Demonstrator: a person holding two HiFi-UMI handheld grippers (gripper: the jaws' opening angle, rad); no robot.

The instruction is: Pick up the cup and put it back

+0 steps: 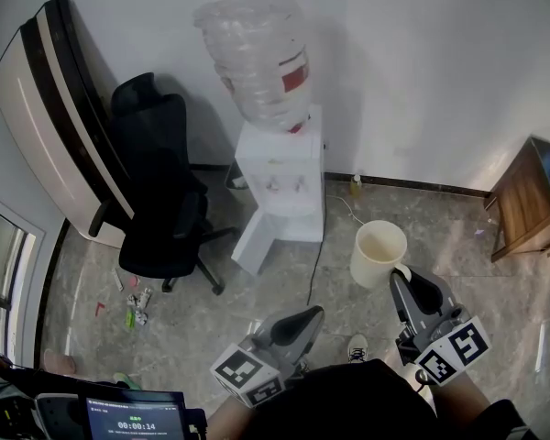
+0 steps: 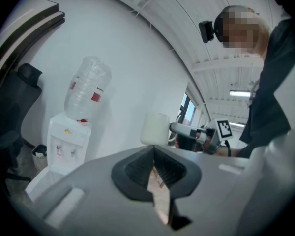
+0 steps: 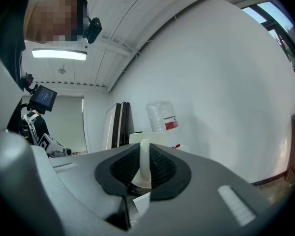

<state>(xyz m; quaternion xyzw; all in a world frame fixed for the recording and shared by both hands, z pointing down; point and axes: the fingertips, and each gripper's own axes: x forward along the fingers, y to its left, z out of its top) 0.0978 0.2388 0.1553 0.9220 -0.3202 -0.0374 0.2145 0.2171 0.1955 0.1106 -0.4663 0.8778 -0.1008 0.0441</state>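
- Currently the cup (image 1: 378, 251) hangs in the air over the floor (image 1: 458, 232), near the water dispenser (image 1: 280, 186).
- Right gripper (image 1: 403, 275): fingers (image 3: 164, 171) narrow, clamped on a thin upright part at the cup's side; handle or wall, unclear.
- Left gripper (image 1: 313, 316): fingers (image 2: 137, 171) together, empty, well apart from the cup.
- Judged light, stiff, smooth; the side pinch may let it swing.

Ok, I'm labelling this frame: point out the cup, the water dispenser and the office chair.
cup (image 1: 377, 269): head view, outer side wall.
water dispenser (image 1: 277, 161): head view, white cabinet front.
office chair (image 1: 156, 168): head view, black backrest.
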